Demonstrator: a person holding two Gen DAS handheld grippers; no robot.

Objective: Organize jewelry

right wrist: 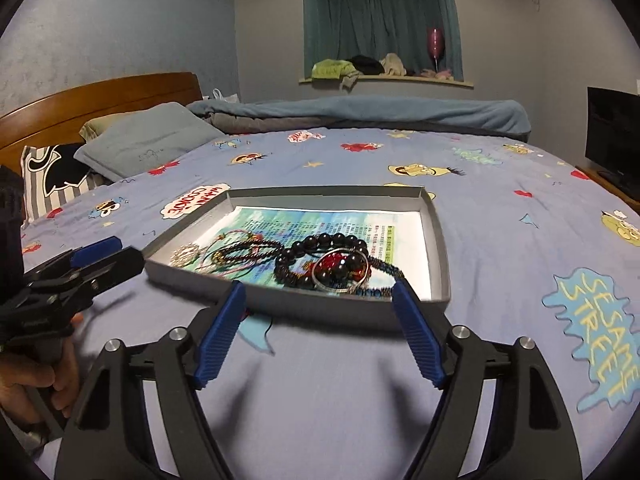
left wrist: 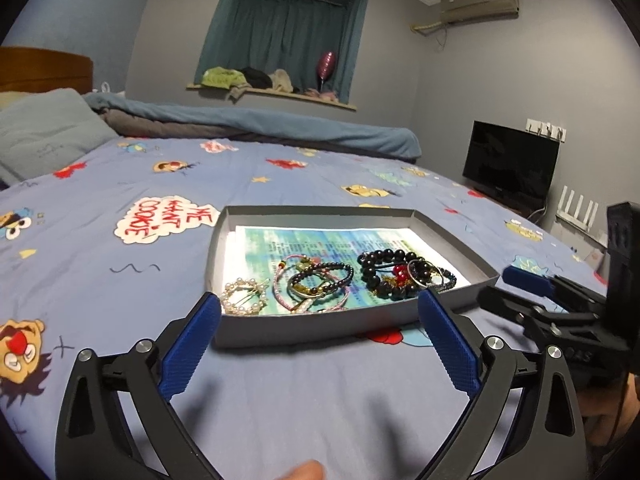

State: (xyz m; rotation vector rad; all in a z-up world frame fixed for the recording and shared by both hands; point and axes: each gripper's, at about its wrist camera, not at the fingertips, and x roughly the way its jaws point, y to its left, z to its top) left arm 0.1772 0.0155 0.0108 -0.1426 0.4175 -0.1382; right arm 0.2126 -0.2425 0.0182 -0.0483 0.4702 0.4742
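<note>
The jewelry in the tray (left wrist: pixel 352 322) is tangled; single pieces are hard to tell apart, though a pearl ring (left wrist: pixel 245 298), black beads (left wrist: pixel 380 264) and a silver bangle (right wrist: pixel 340 270) can be made out. The tray is seen on the bed (left wrist: pixel 120 280). The left claw (left wrist: pixel 320 340) is spread wide and empty, just short of the tray's near wall. The right claw (right wrist: pixel 320 332) is likewise open, nothing gripped. A hand (right wrist: pixel 36 380) is partly cut off at the edge

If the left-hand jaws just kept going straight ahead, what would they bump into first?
Most likely the near wall of the grey tray, which lies straight ahead between the open jaws of the left gripper; depth is hard to judge.
</note>
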